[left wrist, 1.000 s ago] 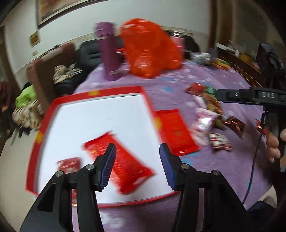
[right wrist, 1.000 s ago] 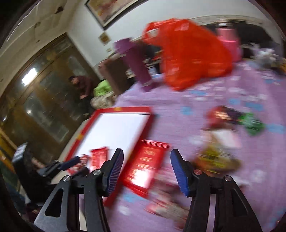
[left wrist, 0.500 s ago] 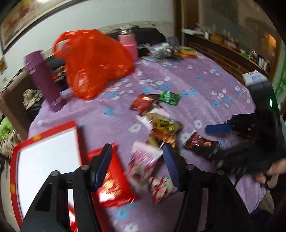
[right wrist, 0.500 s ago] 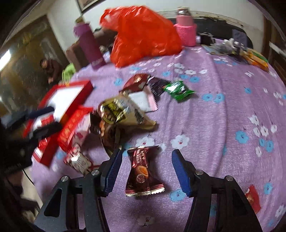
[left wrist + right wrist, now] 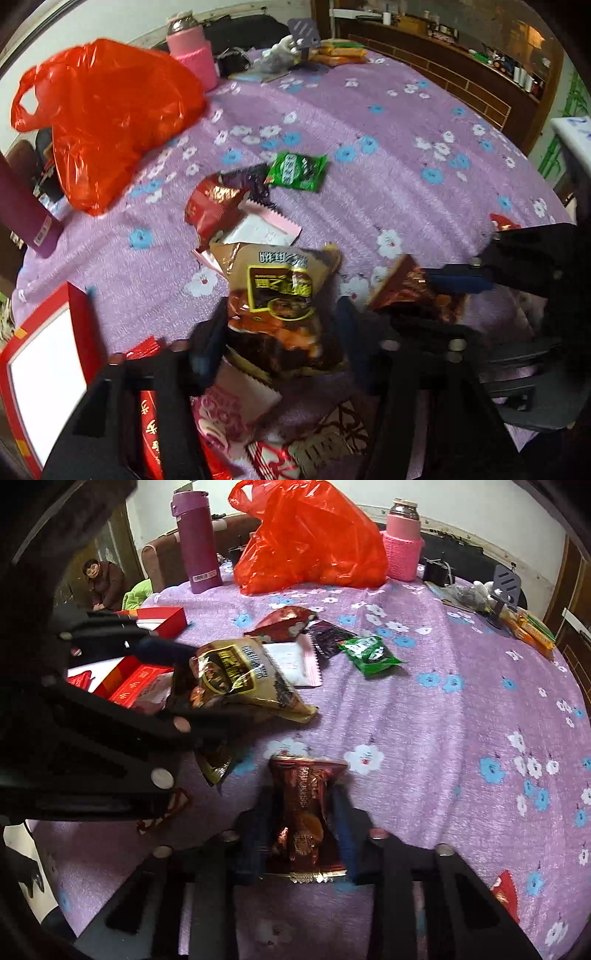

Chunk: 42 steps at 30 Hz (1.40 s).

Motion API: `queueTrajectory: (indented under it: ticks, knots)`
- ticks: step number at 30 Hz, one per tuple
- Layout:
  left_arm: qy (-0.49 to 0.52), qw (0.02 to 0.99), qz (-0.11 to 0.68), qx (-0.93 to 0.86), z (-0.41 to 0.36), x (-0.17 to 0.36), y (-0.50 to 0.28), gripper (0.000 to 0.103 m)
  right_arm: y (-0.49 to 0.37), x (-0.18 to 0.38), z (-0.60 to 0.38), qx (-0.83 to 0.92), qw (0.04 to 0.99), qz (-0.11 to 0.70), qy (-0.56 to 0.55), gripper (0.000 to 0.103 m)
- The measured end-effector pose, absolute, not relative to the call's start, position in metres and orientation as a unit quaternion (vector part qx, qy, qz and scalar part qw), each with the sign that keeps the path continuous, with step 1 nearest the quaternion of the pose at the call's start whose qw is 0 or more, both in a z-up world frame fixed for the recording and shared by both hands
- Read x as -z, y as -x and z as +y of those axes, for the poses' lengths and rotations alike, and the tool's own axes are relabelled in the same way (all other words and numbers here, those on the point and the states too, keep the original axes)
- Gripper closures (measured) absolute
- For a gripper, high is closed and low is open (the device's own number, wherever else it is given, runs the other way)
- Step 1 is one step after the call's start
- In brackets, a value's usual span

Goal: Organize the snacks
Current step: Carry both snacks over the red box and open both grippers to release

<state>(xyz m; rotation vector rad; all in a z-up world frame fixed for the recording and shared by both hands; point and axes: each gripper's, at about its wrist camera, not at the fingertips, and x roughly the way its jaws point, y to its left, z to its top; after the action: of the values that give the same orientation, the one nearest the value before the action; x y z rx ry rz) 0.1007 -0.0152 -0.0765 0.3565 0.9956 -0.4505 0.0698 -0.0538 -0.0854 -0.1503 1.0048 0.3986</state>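
Closing my right gripper (image 5: 301, 834) on a brown candy wrapper (image 5: 304, 808), my left gripper (image 5: 277, 343) closing around a tan snack bag (image 5: 280, 299). Beside the red box (image 5: 40, 365), most snacks still lie loose; I'd say sorting has barely begun.

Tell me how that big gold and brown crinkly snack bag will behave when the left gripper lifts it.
The gold and brown foil snack bag looks puffed and creased, so it will probably feel light and crumple rather than stay stiff. Its glossy film may slip as the left gripper closes around it. It overlaps the white and pink packet, which might get dragged along.
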Motion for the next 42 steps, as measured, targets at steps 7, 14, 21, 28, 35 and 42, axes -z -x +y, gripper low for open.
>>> queueTrajectory:
  ticks: [7, 14, 21, 28, 35, 42]
  knots:
    - [-0.13, 0.849, 0.462, 0.221, -0.006, 0.076, -0.096, 0.071, -0.071, 0.083, -0.088, -0.207, 0.842, 0.498, -0.036, 0.075]
    - [-0.113, 0.86, 0.437, 0.238, -0.005, 0.065, -0.074, 0.074, -0.068, 0.08, -0.11, -0.237, 0.822, 0.503, -0.124, 0.075]
    - [-0.067, 0.879, 0.405, 0.243, 0.018, 0.045, -0.045, 0.074, -0.064, 0.073, -0.115, -0.258, 0.811, 0.495, -0.174, 0.075]
    - [-0.024, 0.916, 0.352, 0.191, 0.079, 0.011, -0.012, 0.074, -0.07, 0.059, -0.086, -0.28, 0.809, 0.486, -0.175, 0.075]
    - [0.002, 0.935, 0.337, 0.105, 0.158, 0.004, 0.009, 0.073, -0.086, 0.044, -0.016, -0.334, 0.794, 0.481, -0.161, 0.075]
    - [0.031, 0.938, 0.342, 0.038, 0.218, 0.015, 0.017, 0.073, -0.105, 0.041, 0.076, -0.389, 0.771, 0.485, -0.141, 0.076]
